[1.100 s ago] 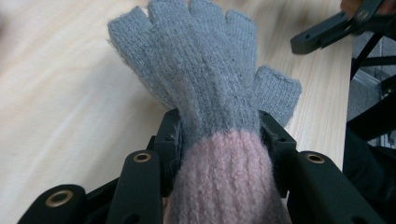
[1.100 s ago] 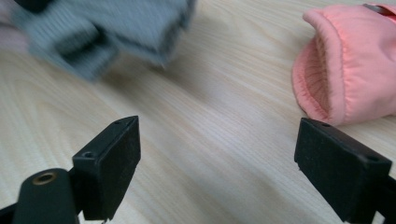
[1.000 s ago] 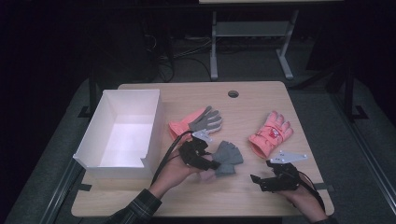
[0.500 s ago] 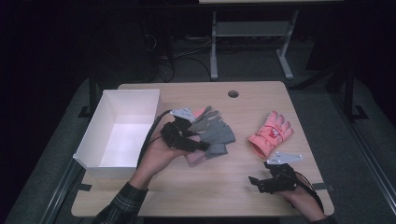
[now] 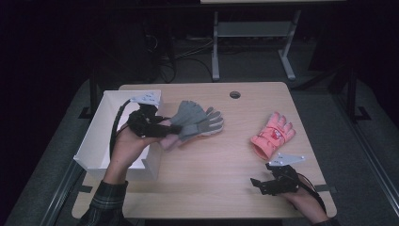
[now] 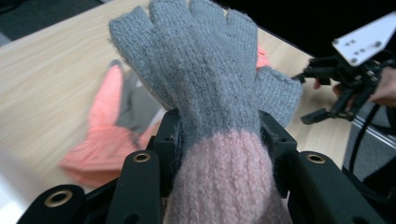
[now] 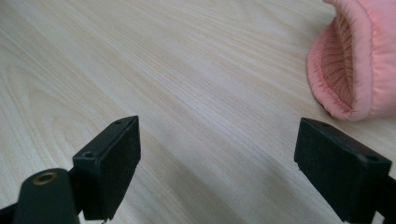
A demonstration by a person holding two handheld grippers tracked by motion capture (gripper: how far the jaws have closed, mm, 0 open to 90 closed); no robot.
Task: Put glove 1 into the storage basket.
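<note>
L gripper [image 5: 162,130] pinches grey knit glove [image 6: 205,70] by its pink cuff, lifted beside white box [image 5: 101,141], prob. for dropping in. R gripper [image 5: 263,184] spread, idle on tabletop [image 5: 221,174] nr pink glove [image 5: 273,136].

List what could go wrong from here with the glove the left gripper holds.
The left gripper pinches the grey glove only at its pink cuff, so it could slip free. Its dangling fingers might catch the box rim. The other grey glove lies right beneath and might get dragged along.
</note>
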